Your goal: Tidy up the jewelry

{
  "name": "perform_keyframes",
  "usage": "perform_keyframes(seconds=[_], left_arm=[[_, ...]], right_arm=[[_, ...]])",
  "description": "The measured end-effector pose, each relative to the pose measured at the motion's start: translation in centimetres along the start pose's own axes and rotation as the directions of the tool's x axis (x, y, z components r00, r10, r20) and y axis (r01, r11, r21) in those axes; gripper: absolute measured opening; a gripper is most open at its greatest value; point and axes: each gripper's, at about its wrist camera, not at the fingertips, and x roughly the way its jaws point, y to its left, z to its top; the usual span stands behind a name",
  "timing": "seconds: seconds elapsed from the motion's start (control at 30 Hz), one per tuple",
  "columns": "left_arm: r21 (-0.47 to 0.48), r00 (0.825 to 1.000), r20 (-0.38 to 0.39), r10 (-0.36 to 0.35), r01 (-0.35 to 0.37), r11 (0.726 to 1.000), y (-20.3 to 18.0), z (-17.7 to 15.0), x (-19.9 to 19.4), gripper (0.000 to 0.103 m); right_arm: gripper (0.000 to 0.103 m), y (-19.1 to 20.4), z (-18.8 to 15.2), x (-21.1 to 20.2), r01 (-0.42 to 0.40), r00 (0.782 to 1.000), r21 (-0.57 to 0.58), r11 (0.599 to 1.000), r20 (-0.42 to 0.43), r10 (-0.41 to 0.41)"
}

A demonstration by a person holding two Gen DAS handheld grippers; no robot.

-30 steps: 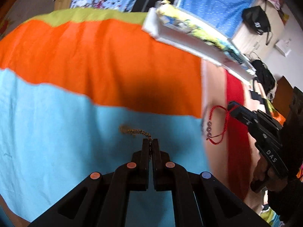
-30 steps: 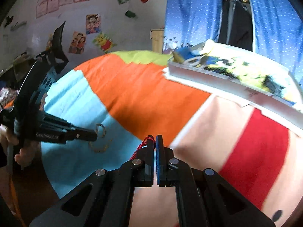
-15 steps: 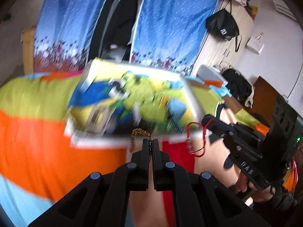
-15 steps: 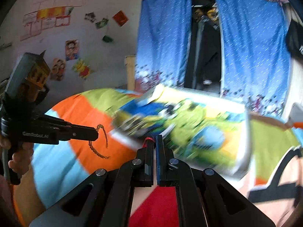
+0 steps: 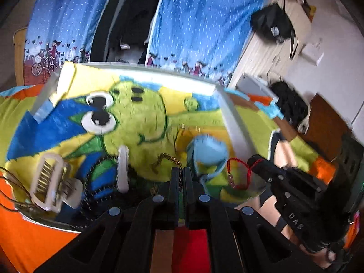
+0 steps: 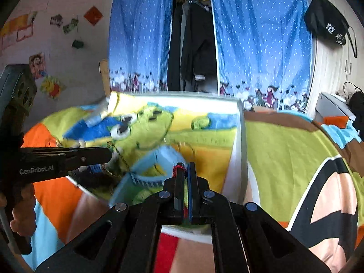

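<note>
My left gripper (image 5: 181, 170) is shut on a gold chain (image 5: 167, 158), which dangles from its tips over the white box (image 5: 232, 122) with a green cartoon lining. To its right, my right gripper (image 5: 256, 163) is shut on a red cord bracelet (image 5: 238, 161) with small beads, hanging by the box's near right corner. In the right wrist view, the right gripper (image 6: 185, 168) pinches the red cord (image 6: 178, 167) above the box (image 6: 238, 147). The left gripper (image 6: 109, 153) reaches in from the left with the chain (image 6: 122, 159) hanging over the lining.
A white claw clip (image 5: 49, 182), a white bar clip (image 5: 122, 168) and a light blue piece (image 5: 208, 152) lie in the box. The box sits on a multicoloured bedspread (image 6: 284, 150). Blue curtains (image 6: 261, 45) and a black bag (image 6: 327, 27) hang behind.
Both grippers have lifted their jewelry off the bedspread and carried it toward the box; chain and bracelet now hang over it. Neither grip has altered.
</note>
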Motion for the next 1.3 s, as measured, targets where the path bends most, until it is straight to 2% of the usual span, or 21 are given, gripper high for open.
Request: perform_keyframes(seconds=[0.07,0.17,0.23,0.27,0.3,0.37,0.47,0.5,0.57,0.6,0.63,0.67,0.77,0.8,0.87,0.93,1.0,1.17,1.3], left_arm=[[0.036,0.999,-0.024,0.038,-0.037,0.999,-0.6,-1.0,0.7,0.004],[0.039,0.996,-0.054,0.077,-0.075,0.996,-0.9,-1.7,1.2,0.004],[0.019,0.996,-0.055,0.068,-0.067,0.998,-0.6,-1.7,0.9,0.004],[0.011,0.996,-0.057,0.062,-0.061,0.998,-0.4,-1.6,0.7,0.004],[0.004,0.996,-0.059,0.062,-0.062,0.998,-0.3,-1.6,0.5,0.005],[0.001,0.995,-0.061,0.074,-0.074,0.997,-0.1,-1.4,0.0,0.008],[-0.005,0.993,-0.047,0.107,-0.107,0.994,0.0,-1.3,-0.7,0.018],[-0.005,0.993,-0.039,0.115,-0.115,0.993,0.0,-1.3,-0.9,0.024],[-0.003,0.988,-0.019,0.152,-0.152,0.988,-0.2,-1.3,-1.7,0.048],[-0.008,0.986,-0.009,0.168,-0.168,0.986,-0.3,-1.3,-2.0,0.078],[-0.019,0.982,0.021,0.187,-0.187,0.982,-0.4,-1.4,-2.8,0.093],[-0.022,0.978,0.058,0.201,-0.2,0.979,-0.5,-1.6,-3.6,0.094],[0.002,0.967,0.107,0.231,-0.232,0.973,-1.3,-2.0,-5.5,0.096],[0.008,0.963,0.12,0.242,-0.245,0.97,-1.5,-2.1,-5.9,0.102],[0.013,0.948,0.173,0.268,-0.275,0.961,-2.1,-2.8,-7.8,0.103],[0.004,0.943,0.196,0.269,-0.275,0.961,-2.4,-3.3,-9.3,0.103],[-0.004,0.936,0.216,0.279,-0.285,0.959,-2.7,-3.8,-10.9,0.103],[-0.004,0.903,0.298,0.311,-0.324,0.946,-3.7,-6.4,-16.1,0.103],[-0.02,0.888,0.325,0.326,-0.338,0.941,-4.2,-9.4,-19.8,0.103]], right_arm=[[0.002,0.1,-0.9,0.5,0.002,1.0,-0.015,1.0,-0.027,-0.003],[0.003,0.0,-1.8,0.8,-0.012,0.998,0.0,1.0,-0.055,0.012],[0.007,0.0,-2.3,0.5,0.0,0.998,0.001,1.0,-0.056,0.0],[0.014,0.0,-2.5,0.1,0.008,0.999,-0.004,1.0,-0.048,-0.008],[0.026,0.0,-2.6,-0.2,0.018,0.999,-0.004,1.0,-0.039,-0.018],[0.036,-0.4,-2.8,-0.9,0.008,1.0,0.015,1.0,-0.025,-0.008],[0.036,-0.9,-2.8,-1.5,0.008,1.0,0.03,1.0,-0.021,-0.007],[0.037,-1.0,-2.8,-1.7,0.01,1.0,0.035,0.999,-0.016,-0.01],[0.042,-1.3,-2.7,-2.1,0.009,1.0,0.051,0.999,-0.009,-0.008],[0.049,-1.5,-2.7,-2.5,0.006,1.0,0.069,0.998,0.002,-0.006],[0.052,-1.7,-2.7,-2.9,0.003,1.0,0.084,0.996,0.012,-0.004],[0.056,-1.9,-2.7,-3.4,-0.001,1.0,0.099,0.995,0.025,-0.001],[0.068,-2.3,-3.0,-5.0,-0.003,0.998,0.129,0.992,0.061,-0.005],[0.072,-2.4,-3.1,-5.7,-0.007,0.997,0.14,0.99,0.074,-0.003],[0.078,-2.4,-3.3,-6.8,-0.017,0.996,0.157,0.988,0.094,0.002],[0.081,-2.4,-3.7,-8.4,-0.025,0.992,0.168,0.985,0.124,0.004],[0.093,-2.3,-4.0,-10.1,-0.032,0.988,0.181,0.983,0.153,0.004],[0.099,-1.6,-5.4,-14.8,-0.044,0.974,0.197,0.979,0.224,-0.001],[0.102,0.0,-7.0,-18.8,-0.049,0.965,0.188,0.981,0.263,-0.002]])
